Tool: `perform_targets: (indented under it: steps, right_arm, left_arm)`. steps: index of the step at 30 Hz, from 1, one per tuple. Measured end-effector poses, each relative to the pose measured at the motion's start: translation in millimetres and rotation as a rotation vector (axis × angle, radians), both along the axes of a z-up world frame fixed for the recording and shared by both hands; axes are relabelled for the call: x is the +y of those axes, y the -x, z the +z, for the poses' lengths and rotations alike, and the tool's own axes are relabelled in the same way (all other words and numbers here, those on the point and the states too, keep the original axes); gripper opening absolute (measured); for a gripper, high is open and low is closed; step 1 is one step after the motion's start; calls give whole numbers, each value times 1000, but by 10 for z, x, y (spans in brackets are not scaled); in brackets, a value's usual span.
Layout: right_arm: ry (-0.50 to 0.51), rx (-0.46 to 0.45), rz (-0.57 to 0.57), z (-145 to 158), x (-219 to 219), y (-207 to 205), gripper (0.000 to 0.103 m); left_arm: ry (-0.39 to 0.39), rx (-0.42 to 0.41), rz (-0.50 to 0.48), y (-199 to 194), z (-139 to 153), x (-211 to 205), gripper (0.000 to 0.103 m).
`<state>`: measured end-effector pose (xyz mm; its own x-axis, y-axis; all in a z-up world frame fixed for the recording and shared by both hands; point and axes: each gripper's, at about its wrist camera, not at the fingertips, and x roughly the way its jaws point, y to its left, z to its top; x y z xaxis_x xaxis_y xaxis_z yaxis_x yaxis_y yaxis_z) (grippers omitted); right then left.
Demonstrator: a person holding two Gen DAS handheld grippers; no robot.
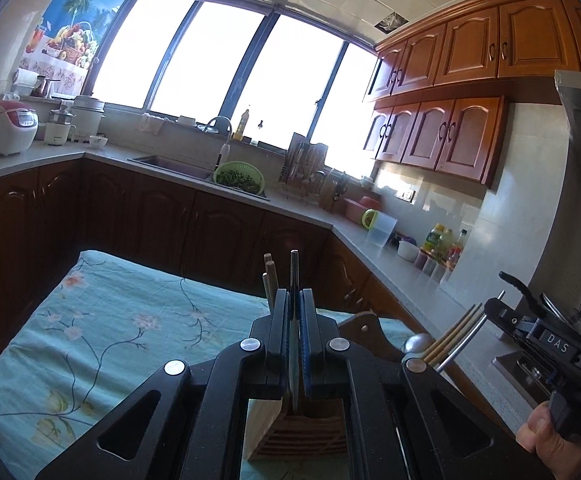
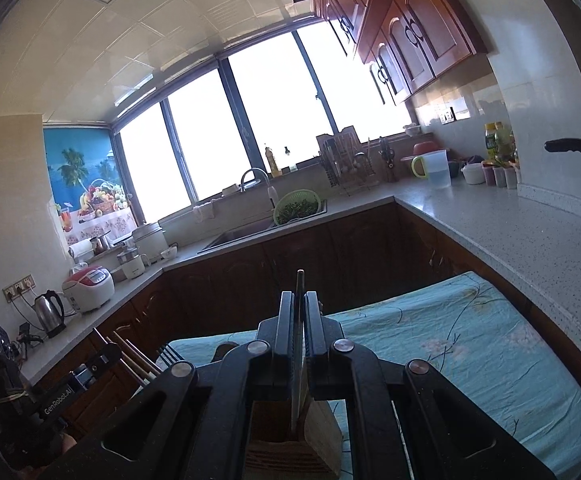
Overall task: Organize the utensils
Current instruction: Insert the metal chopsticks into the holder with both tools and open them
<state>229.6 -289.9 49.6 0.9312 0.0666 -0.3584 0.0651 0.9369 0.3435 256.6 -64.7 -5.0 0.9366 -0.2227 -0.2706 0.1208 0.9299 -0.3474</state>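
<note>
My left gripper [image 1: 294, 300] is shut on a thin flat metal utensil [image 1: 293, 272] that stands upright, its lower end reaching into a wooden utensil holder [image 1: 290, 432] just below the fingers. Wooden chopsticks [image 1: 269, 276] rise behind the left finger. My right gripper [image 2: 300, 300] is shut on a similar thin metal utensil [image 2: 300, 280], whose blade runs down into the wooden holder [image 2: 290, 448]. The right gripper body [image 1: 546, 336] shows at the right of the left wrist view, beside chopsticks [image 1: 454, 334] and a round ladle end [image 1: 416, 344]. A fork [image 2: 169, 354] and chopsticks [image 2: 134, 354] show left in the right wrist view.
The holder stands on a table under a teal floral cloth [image 1: 110, 328]. Around it run kitchen counters [image 2: 490, 224] with a sink [image 1: 170, 164], a green colander [image 1: 238, 176], a dish rack [image 1: 302, 168], a rice cooker [image 1: 8, 126], a kettle [image 2: 48, 312] and bottles [image 1: 442, 244].
</note>
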Motion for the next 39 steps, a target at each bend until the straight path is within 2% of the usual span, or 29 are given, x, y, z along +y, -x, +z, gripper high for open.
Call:
perform_targets:
  steps: [6, 20, 34, 36, 39]
  right_arm:
    - [-6, 64, 16, -216, 51, -67, 5]
    - [-21, 78, 15, -230, 38, -91, 5]
    - [-38, 93, 23, -228, 52, -69, 5]
    - [-42, 98, 26, -235, 43, -71, 10]
    - [-52, 105, 33, -234, 31, -57, 10]
  left_arm:
    - [-12, 27, -9, -22, 90, 56, 4]
    - [11, 59, -19, -105, 147, 160, 4]
    - [-17, 91, -12, -104, 160, 111, 4]
    - [-18, 99, -12, -112, 169, 103, 4]
    - [-21, 112, -11, -110, 184, 98, 6]
